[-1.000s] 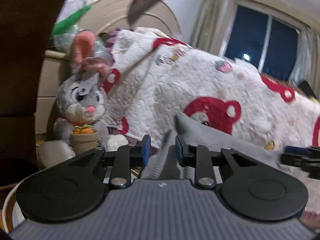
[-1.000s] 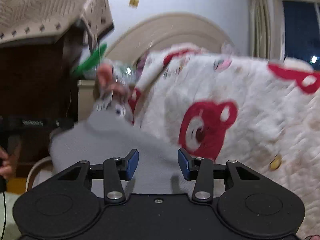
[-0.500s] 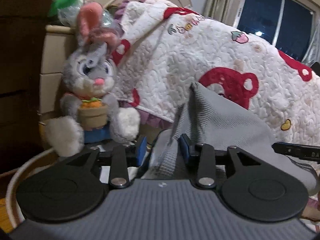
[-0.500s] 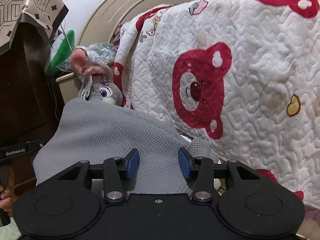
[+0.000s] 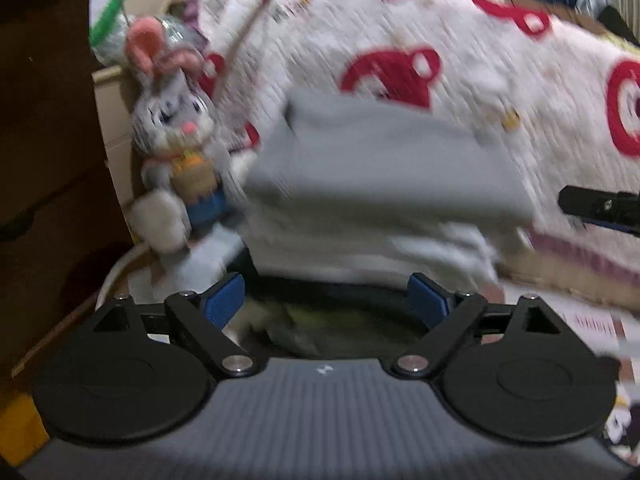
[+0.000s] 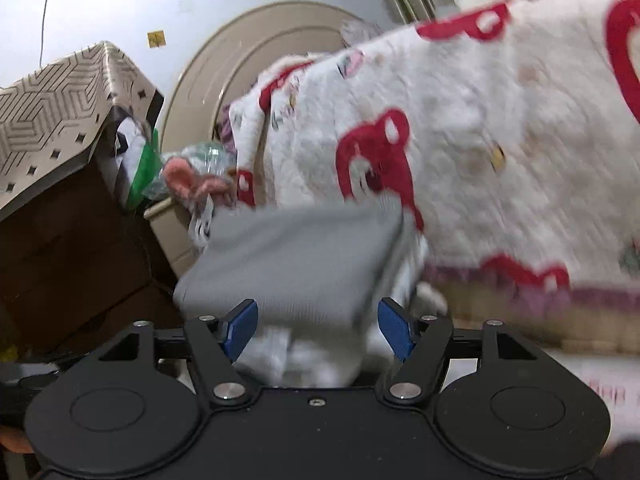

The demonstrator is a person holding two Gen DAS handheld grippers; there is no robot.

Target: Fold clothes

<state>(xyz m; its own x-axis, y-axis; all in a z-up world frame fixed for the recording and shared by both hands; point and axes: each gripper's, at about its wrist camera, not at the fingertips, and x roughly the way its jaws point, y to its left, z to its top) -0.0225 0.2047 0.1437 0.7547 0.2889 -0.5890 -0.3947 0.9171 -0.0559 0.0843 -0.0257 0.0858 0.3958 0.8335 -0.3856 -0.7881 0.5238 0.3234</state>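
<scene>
Left wrist view had the left gripper [image 5: 326, 300] with its jaws spread wide and nothing between them. They'd just been opening, and the grey garment [image 5: 384, 168] sat clear beyond the blue pads, not touched by either. Right wrist view told the same story: the right gripper [image 6: 318, 330] had its jaws apart too, just been opening, pads either side of empty air with the near edge of the grey garment [image 6: 296, 264] just past them.

So the garment itself was lying as a flat folded slab on top of a pile of white folded stuff [image 5: 372, 248], no longer in anyone's grip. Behind the garment was the white quilt with red bears [image 5: 440, 60], and to the garment's left a grey plush rabbit [image 5: 176, 148] leaned against the beige furniture. Both views were pretty smeared, so I couldn't say how tidy the edges were.

My read: this was the let-go step, folded piece dropped onto the stack. Looked about done for this item. Next move probably called for pulling both grippers back without snagging that near edge, then either squaring the garment on the pile if it sat crooked or going for another piece. Couldn't tell where the next one was.
</scene>
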